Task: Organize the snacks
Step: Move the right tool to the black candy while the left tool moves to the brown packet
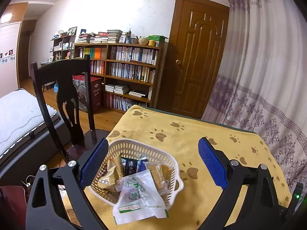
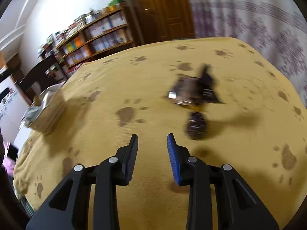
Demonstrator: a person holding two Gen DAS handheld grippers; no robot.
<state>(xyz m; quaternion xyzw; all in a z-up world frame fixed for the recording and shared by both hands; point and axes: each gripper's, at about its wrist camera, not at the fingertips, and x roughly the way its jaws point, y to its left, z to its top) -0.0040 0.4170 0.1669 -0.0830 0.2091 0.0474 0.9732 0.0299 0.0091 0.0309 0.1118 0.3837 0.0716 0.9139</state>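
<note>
A white plastic basket sits on the yellow paw-print cloth, filled with several wrapped snacks; a white packet with green print hangs over its near rim. My left gripper is open, its blue pads wide apart on either side of the basket, holding nothing. In the right wrist view, which is motion-blurred, two dark snack packets lie on the cloth: a larger one and a smaller one nearer. My right gripper is open and empty, left of the smaller packet. The basket shows at the table's left edge.
A dark wooden chair stands against the table's left side, with a bed beyond it. A bookcase, a wooden door and a patterned curtain lie behind the table. Bare cloth spreads between basket and packets.
</note>
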